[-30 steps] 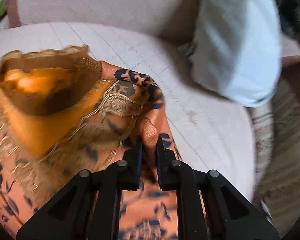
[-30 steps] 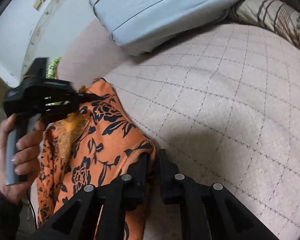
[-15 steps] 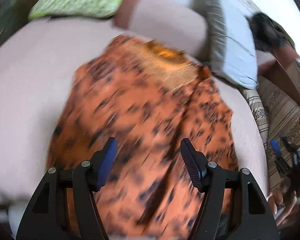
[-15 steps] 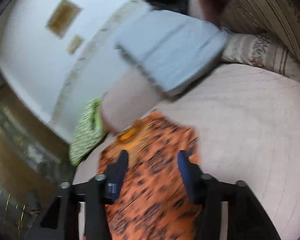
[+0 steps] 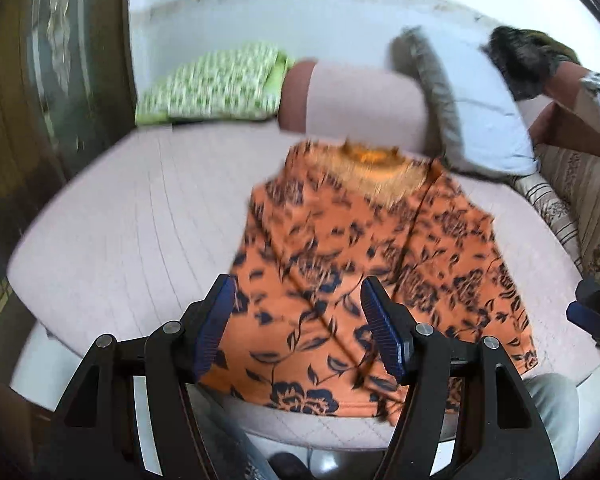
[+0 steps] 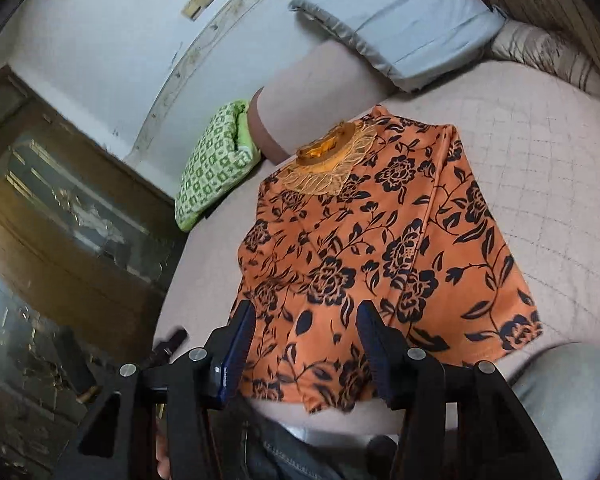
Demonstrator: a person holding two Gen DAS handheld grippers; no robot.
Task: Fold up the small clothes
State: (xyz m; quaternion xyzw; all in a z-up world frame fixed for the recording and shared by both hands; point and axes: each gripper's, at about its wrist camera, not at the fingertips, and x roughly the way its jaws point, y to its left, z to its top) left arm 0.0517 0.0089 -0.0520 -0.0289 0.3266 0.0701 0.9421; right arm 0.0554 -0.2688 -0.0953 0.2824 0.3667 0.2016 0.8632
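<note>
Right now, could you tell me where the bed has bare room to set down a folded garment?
Bare pink quilted bed cover lies right of the orange floral top, below the pale blue pillow. Another patch lies left of the top, below the green patterned cushion. The head end is crowded.

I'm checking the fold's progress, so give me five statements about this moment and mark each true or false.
1. The orange floral top lies spread on the pale quilted cushion. True.
2. The left gripper is clamped on the hem. False: its jaws are open and hold nothing.
3. The right gripper is open above the near edge of the top. True.
4. A green patterned pillow lies on top of the garment. False: it sits apart, beyond the top's left side.
5. The top's embroidered neckline points away from the grippers. True.
</note>
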